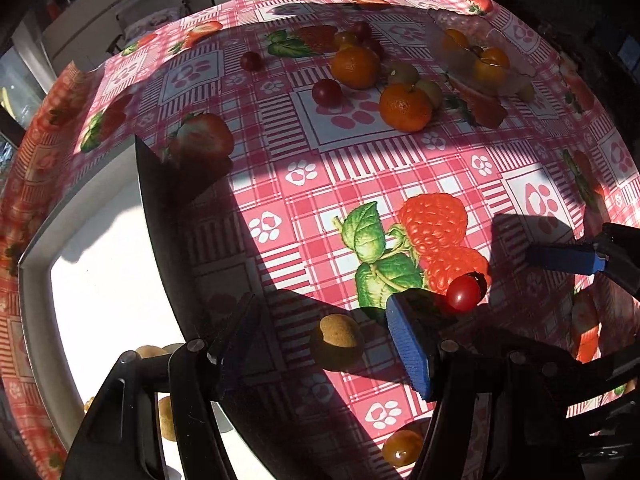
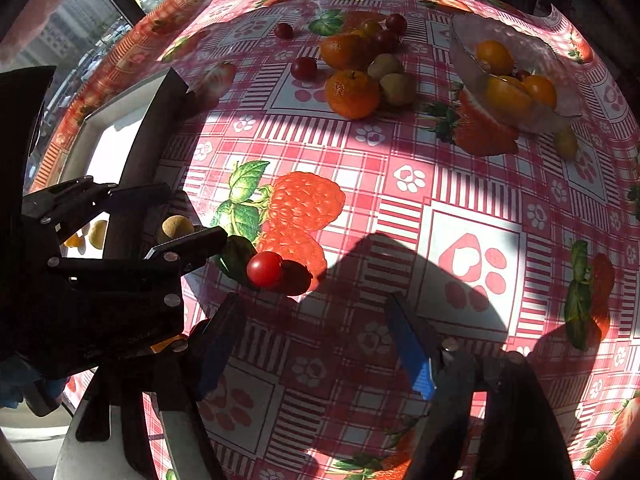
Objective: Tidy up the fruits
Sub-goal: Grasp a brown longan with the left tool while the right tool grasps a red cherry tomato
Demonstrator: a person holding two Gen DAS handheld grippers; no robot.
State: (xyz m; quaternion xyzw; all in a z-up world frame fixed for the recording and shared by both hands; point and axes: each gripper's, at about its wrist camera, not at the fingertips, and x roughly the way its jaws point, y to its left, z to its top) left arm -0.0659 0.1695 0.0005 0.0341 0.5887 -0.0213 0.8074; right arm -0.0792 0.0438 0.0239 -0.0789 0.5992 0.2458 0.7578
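Observation:
My left gripper (image 1: 320, 344) is open, with a small brown kiwi (image 1: 336, 338) lying on the cloth between its fingers; the gripper also shows in the right wrist view (image 2: 192, 216). A red cherry tomato (image 1: 464, 292) lies just right of its blue-padded right finger (image 1: 408, 344), and shows in the right wrist view too (image 2: 264, 269). My right gripper (image 2: 316, 344) is open and empty above the cloth. Two mandarins (image 1: 404, 106), kiwis and dark cherry tomatoes (image 1: 326, 92) lie in a group at the far side.
A white tray (image 1: 36, 264) with a dark rim stands at the left and holds small fruits (image 1: 150, 351). A clear bowl (image 2: 560, 80) with orange fruits (image 2: 506, 96) stands at the far right. A yellow tomato (image 1: 402, 448) lies near the left gripper's base.

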